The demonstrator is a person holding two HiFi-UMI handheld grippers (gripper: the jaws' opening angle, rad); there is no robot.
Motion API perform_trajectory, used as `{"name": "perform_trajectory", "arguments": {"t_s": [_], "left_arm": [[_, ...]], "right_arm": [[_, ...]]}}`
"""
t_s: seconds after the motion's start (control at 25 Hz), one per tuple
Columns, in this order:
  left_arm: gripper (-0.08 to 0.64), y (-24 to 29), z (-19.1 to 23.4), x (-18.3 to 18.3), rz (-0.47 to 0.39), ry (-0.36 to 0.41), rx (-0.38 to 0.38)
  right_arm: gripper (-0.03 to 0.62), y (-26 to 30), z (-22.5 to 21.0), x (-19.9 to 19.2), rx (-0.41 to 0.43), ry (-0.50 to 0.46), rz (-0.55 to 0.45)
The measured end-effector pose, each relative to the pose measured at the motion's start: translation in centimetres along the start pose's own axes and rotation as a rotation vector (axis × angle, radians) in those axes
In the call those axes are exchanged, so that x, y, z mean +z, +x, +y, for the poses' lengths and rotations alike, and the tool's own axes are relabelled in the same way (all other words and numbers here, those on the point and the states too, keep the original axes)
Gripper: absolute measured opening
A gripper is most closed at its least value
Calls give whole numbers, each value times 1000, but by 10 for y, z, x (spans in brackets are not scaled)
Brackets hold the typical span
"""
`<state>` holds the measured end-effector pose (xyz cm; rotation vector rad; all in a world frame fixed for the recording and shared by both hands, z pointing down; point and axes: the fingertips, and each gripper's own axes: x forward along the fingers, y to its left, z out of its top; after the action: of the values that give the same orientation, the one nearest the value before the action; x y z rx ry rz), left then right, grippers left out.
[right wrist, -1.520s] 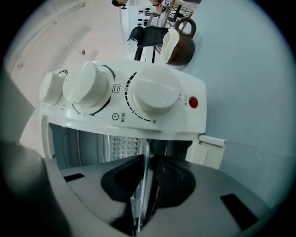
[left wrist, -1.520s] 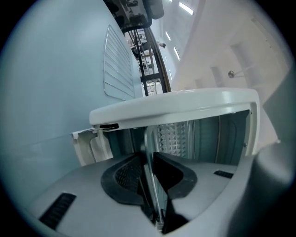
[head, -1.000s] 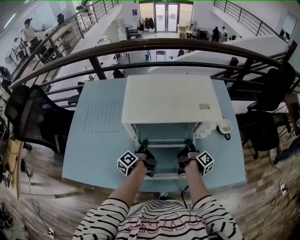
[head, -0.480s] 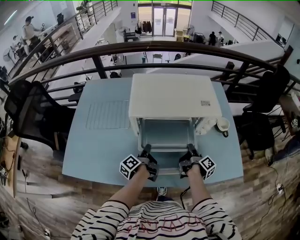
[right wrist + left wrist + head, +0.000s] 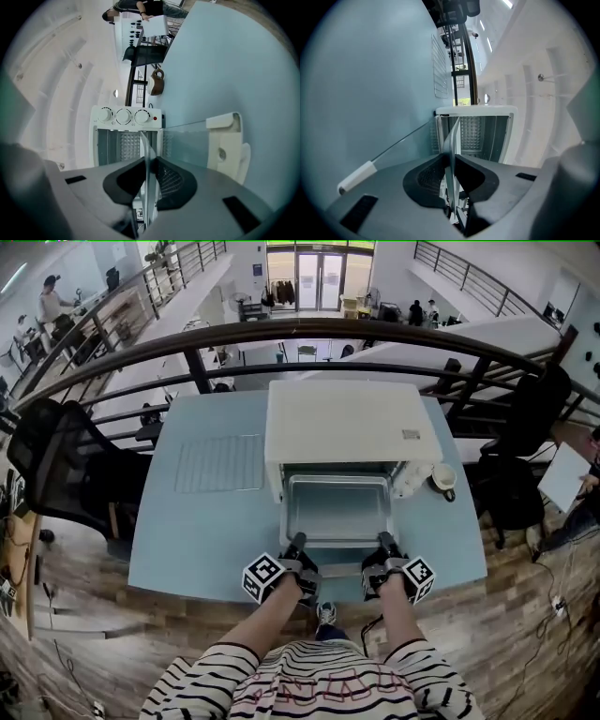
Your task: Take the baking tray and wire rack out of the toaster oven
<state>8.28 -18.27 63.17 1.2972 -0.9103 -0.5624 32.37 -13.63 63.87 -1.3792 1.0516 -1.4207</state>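
The white toaster oven [image 5: 347, 423] stands open on the pale blue table [image 5: 169, 540]. The metal baking tray [image 5: 337, 507] juts well out of its mouth, over the dropped glass door. My left gripper [image 5: 296, 542] is shut on the tray's near rim at its left corner, and my right gripper [image 5: 384, 540] is shut on the right corner. In the left gripper view the tray's thin edge [image 5: 452, 136] runs between the pads of the left gripper [image 5: 451, 164]. The right gripper [image 5: 147, 168] pinches the tray edge [image 5: 145, 145] likewise. The wire rack [image 5: 217, 463] lies flat on the table left of the oven.
A mug [image 5: 443, 479] stands just right of the oven. The door's white handle [image 5: 225, 140] sticks out beside the right gripper. A dark railing [image 5: 187, 343] runs behind the table, and a black chair [image 5: 66, 465] stands at its left.
Both grippers have drawn back toward the person with the tray, which now sticks much further out of the oven. The jaws have kept their grip.
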Motion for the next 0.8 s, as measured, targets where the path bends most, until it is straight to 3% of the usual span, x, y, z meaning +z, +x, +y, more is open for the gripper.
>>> {"name": "perform_trajectory", "arguments": {"t_s": [0.52, 0.8], "left_arm": [[78, -46, 6, -10, 109, 20, -18], [78, -86, 13, 5, 140, 19, -28]], "right_arm": [[72, -68, -18, -22, -4, 32, -92], [72, -97, -22, -59, 3, 20, -108]]}}
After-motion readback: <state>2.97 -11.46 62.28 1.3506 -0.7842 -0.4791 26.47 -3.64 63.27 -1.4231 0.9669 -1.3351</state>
